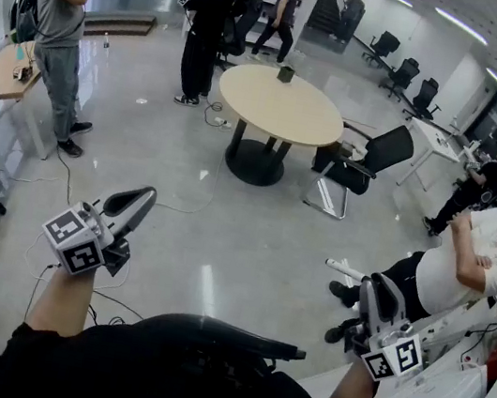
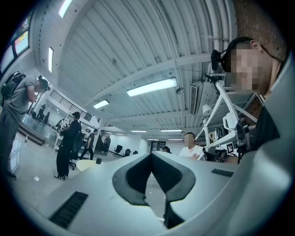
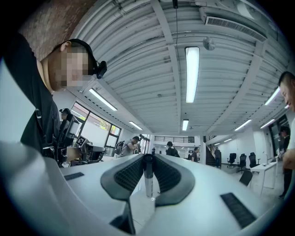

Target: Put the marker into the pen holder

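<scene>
Right gripper view: right hand-held gripper (image 3: 148, 157) clamps marker (image 3: 148, 182) lengthwise, cap at jaw tips.

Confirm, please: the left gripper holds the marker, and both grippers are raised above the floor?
No. The right gripper holds the marker, as the right gripper view shows; the left gripper has its jaws together on nothing. Both are raised above the floor.

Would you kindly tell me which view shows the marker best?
The right gripper view: the marker stands clamped between the right gripper's jaws. The head view shows it too small to make out; the left gripper view shows none.
</scene>
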Action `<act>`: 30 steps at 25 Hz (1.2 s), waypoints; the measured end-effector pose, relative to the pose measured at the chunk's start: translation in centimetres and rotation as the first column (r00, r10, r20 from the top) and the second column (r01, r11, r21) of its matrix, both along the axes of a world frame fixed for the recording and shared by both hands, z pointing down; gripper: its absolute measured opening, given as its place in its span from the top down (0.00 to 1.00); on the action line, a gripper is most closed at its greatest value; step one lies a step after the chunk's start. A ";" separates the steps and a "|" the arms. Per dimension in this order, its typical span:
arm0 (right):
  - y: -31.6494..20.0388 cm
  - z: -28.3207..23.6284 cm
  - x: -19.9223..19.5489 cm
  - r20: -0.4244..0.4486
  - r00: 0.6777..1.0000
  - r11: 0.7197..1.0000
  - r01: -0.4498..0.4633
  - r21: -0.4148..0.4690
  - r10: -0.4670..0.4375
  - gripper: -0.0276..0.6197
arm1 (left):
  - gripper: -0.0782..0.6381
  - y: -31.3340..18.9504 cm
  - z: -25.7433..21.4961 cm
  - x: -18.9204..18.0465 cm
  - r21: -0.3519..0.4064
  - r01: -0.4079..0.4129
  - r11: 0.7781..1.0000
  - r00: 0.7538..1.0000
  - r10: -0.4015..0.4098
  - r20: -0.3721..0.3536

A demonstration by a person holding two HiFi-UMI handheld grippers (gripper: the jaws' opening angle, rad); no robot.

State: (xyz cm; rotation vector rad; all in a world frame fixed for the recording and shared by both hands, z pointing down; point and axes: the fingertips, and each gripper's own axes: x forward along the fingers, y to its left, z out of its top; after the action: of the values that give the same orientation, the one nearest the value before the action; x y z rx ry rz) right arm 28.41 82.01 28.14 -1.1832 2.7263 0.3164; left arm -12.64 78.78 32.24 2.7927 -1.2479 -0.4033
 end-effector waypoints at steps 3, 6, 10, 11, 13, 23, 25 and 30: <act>-0.1 -0.1 -1.6 -0.007 1.000 1.000 0.006 0.000 -0.006 0.84 | 0.89 0.1 -0.2 -1.6 -0.002 0.008 1.000 1.000 -0.008 0.000; -0.4 -0.4 -2.7 -0.014 1.000 1.000 0.002 0.002 -0.002 0.84 | 0.89 0.0 -0.3 -2.9 -0.001 0.013 1.000 1.000 -0.013 -0.005; -1.2 -0.5 -4.0 0.007 1.000 1.000 0.010 -0.010 -0.010 0.84 | 0.89 -0.4 0.1 -4.9 -0.002 0.026 1.000 0.999 -0.026 -0.022; -1.6 -0.6 -4.4 0.023 1.000 1.000 0.016 -0.013 -0.016 0.84 | 0.89 -0.6 0.2 -5.5 -0.003 0.030 1.000 0.999 -0.030 -0.025; -2.3 -1.0 -5.3 0.051 0.998 1.000 0.028 -0.014 -0.027 0.84 | 0.89 -1.0 0.3 -6.7 -0.004 0.036 0.999 0.999 -0.036 -0.027; -6.2 -1.6 -12.9 0.031 0.997 0.997 0.071 -0.034 -0.070 0.84 | 0.89 -2.7 0.8 -13.8 -0.022 0.066 0.998 0.997 -0.067 -0.041; -7.2 -1.7 -14.7 0.019 0.997 0.997 0.070 -0.044 -0.070 0.84 | 0.89 -3.2 1.2 -15.7 -0.033 0.074 0.997 0.996 -0.075 -0.045; -9.5 -1.7 -19.2 -0.027 0.996 0.996 0.082 -0.042 -0.083 0.84 | 0.89 -4.9 2.7 -20.0 -0.048 0.088 0.995 0.994 -0.091 -0.067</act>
State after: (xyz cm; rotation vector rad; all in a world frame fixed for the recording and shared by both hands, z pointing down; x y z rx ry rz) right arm 9.23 72.51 26.43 -1.0798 2.8099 0.2707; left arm -32.60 73.84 34.93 2.6689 -1.3534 -0.4663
